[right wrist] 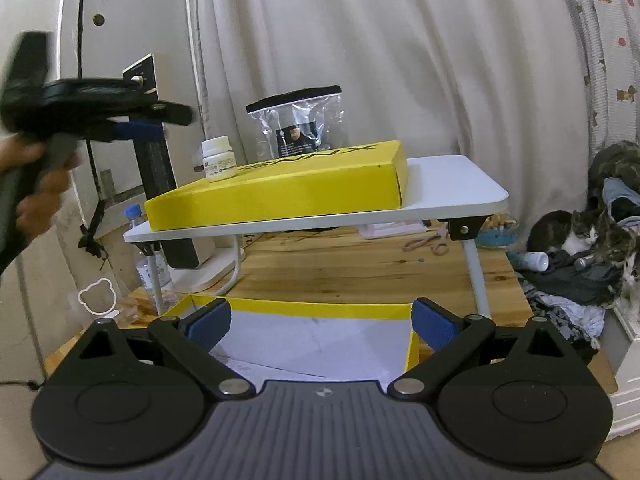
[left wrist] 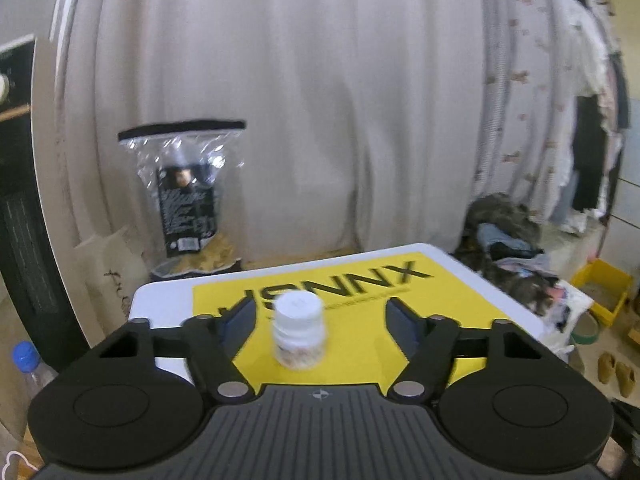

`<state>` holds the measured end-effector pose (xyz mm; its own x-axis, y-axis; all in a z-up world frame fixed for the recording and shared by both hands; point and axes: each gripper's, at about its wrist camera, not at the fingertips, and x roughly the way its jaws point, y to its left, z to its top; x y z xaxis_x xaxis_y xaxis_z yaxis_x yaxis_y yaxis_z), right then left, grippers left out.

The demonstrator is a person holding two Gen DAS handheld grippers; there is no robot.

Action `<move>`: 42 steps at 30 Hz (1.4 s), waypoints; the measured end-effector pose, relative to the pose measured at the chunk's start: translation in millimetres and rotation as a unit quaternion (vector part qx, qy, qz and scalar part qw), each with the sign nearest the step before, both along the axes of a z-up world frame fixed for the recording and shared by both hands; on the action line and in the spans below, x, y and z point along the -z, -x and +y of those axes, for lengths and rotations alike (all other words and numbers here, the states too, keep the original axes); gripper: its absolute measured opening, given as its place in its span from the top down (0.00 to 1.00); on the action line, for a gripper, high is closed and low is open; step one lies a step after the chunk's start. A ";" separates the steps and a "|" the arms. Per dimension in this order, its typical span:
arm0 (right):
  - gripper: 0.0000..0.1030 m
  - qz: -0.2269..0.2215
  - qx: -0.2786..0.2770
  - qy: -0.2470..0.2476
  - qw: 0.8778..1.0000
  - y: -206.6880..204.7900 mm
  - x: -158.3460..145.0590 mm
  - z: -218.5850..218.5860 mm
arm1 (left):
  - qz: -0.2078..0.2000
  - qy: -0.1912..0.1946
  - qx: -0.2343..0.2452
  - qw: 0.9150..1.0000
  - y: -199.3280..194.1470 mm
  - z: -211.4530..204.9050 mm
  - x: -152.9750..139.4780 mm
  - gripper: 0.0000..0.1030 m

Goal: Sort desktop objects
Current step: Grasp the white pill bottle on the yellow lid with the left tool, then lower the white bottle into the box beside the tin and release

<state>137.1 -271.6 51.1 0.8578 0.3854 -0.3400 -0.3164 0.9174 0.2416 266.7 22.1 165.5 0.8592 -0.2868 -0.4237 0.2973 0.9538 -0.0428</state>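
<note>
- Yellow lid (right wrist: 280, 188) lies flat on the small white folding table (right wrist: 452, 184), its printed lettering facing up.
- On that lid I see a little white bottle (left wrist: 298, 330) standing upright, ahead of my left gripper (left wrist: 320, 312) and framed between its two blue pads without touching either.
- My left gripper's jaws stand apart with nothing in them; from the right wrist view it hangs off to the left of the bottle, a hand (right wrist: 36, 176) on its handle.
- My right gripper (right wrist: 320, 326) is spread wide and empty.
- Just beyond its fingertips sits an open yellow-walled box (right wrist: 412, 350) with a pale floor, on the wooden surface (right wrist: 360, 264) below the table.
- A clear zip bag (right wrist: 298, 124) stands behind the lid against the curtain (right wrist: 400, 60).
</note>
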 end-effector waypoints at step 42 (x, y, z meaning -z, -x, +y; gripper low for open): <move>0.00 0.017 0.024 -0.042 0.999 -4.8 15.4 -25.1 | 0.238 -0.148 0.100 0.955 42.4 -36.1 181.5 0.69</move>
<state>141.9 -296.7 35.7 0.8646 0.3726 -0.3372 -0.2630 0.9073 0.3281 224.3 -14.0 -16.0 0.4895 -0.2329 -0.8403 0.4891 0.8711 0.0435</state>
